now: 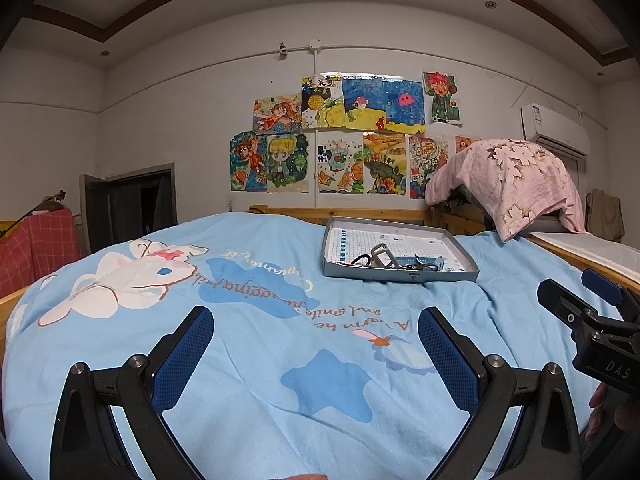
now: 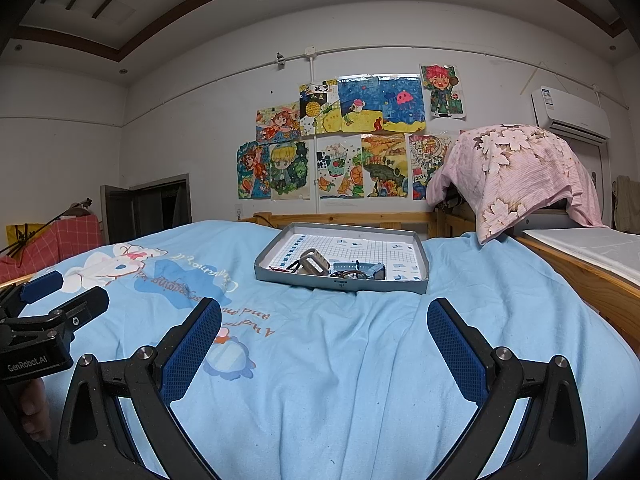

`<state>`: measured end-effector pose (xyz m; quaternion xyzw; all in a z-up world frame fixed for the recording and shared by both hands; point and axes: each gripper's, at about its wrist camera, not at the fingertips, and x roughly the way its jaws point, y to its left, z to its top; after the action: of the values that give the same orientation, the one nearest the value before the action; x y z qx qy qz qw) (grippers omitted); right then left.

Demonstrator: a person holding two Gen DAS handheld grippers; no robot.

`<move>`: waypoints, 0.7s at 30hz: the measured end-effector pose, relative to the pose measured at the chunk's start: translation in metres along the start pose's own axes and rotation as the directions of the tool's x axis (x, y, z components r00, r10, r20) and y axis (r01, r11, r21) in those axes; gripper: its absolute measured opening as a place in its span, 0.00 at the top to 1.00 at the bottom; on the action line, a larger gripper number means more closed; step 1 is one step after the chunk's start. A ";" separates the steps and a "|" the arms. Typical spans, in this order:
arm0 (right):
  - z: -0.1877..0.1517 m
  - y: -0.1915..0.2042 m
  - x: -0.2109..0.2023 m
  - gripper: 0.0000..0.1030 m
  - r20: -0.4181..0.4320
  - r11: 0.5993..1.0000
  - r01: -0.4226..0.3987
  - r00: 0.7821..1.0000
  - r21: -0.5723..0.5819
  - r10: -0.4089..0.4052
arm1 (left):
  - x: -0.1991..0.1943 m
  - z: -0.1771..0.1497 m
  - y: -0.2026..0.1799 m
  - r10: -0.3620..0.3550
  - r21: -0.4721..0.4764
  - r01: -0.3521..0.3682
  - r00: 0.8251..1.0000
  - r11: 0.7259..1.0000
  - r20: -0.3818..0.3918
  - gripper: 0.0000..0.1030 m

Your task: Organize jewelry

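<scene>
Both grippers, left (image 1: 316, 344) and right (image 2: 324, 336), hung released, short of the tray (image 2: 422, 276) (jewelry (image 2: 340, 270) heaped inside); sorting stage unclear.

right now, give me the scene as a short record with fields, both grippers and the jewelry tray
surface: blue bedspread with cartoon print
tray: grey shallow tray on the bedspread, ahead of both grippers
tray contents: tangled jewelry pile near the front edge; single pieces hard to tell apart
left gripper: open, empty, above the bedspread
right gripper: open, empty, above the bedspread
contact: neither gripper touches the tray
task state: sorting not yet begun
</scene>
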<state>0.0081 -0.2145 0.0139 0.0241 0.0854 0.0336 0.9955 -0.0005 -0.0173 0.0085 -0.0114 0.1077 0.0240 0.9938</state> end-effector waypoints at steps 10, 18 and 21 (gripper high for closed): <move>0.000 0.000 0.000 0.02 -0.001 1.000 0.000 1.000 0.000 0.000 | 0.001 -0.001 0.002 0.001 0.011 -0.001 1.000 1.000 -0.001 0.00; 0.001 0.000 0.000 0.02 -0.001 1.000 0.000 1.000 0.001 0.000 | 0.002 -0.001 0.005 0.002 0.026 -0.002 1.000 1.000 0.000 0.00; 0.001 0.000 0.000 0.02 -0.001 1.000 0.000 1.000 0.000 0.000 | 0.003 -0.002 0.013 0.001 0.045 -0.001 1.000 0.999 0.005 0.00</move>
<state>0.0083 -0.2147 0.0145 0.0243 0.0858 0.0336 0.9955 0.0013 -0.0038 0.0061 0.0112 0.1059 0.0221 0.9941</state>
